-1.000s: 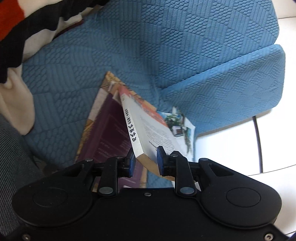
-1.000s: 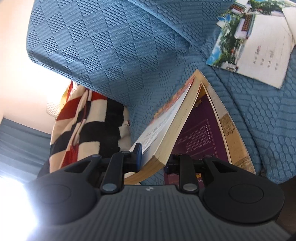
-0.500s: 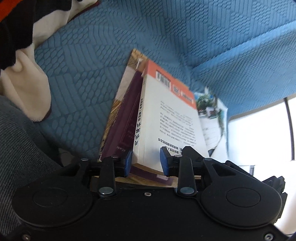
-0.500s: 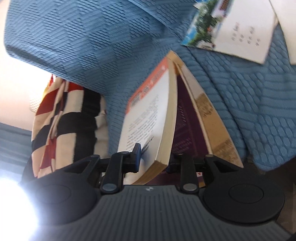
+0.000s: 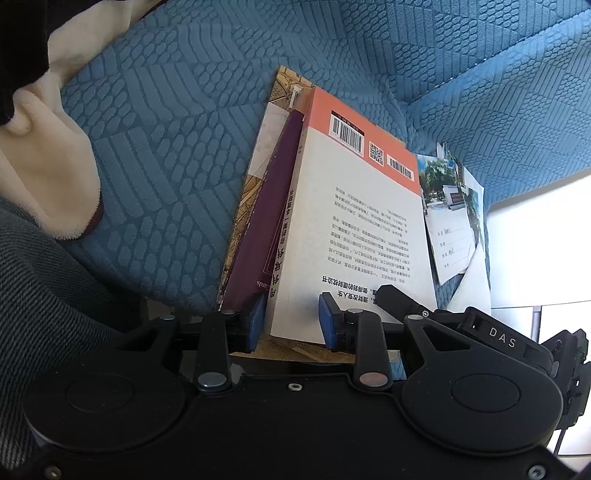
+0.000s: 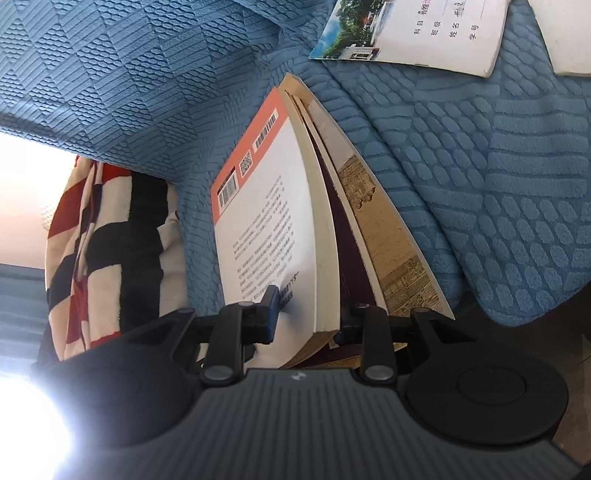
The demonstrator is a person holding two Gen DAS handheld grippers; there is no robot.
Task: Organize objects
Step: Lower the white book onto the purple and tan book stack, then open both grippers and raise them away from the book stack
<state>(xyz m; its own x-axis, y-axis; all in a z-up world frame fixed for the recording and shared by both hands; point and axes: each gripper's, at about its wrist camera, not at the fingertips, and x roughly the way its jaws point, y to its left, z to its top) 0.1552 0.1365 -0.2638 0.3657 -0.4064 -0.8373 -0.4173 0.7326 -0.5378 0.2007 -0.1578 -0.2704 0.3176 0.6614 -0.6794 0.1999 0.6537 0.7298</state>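
Note:
A white book with an orange barcode band (image 5: 362, 229) (image 6: 266, 229) lies back cover up on a maroon book (image 5: 258, 229) (image 6: 343, 251). Under both is a larger tan book (image 5: 251, 192) (image 6: 391, 236) on the blue sofa seat (image 5: 166, 166). My left gripper (image 5: 290, 319) straddles the white book's spine corner. My right gripper (image 6: 308, 317) straddles its page-edge corner, one pad over the cover and one finger beneath. Both pairs of jaws stand slack around the book. The right gripper's body (image 5: 480, 328) also shows in the left wrist view.
A thin booklet with a photo cover (image 5: 447, 221) (image 6: 424, 33) lies further along the seat. A red, black and white striped blanket (image 6: 99, 240) and its cream edge (image 5: 48, 166) are heaped at the other end. Grey fabric (image 5: 37, 295) is close by; white floor (image 5: 535, 240) lies beyond the sofa edge.
The white book has come down from standing steeply tilted to lying almost flat on the maroon book. Both grippers sank and tipped downward with it, and their jaws spread slightly.

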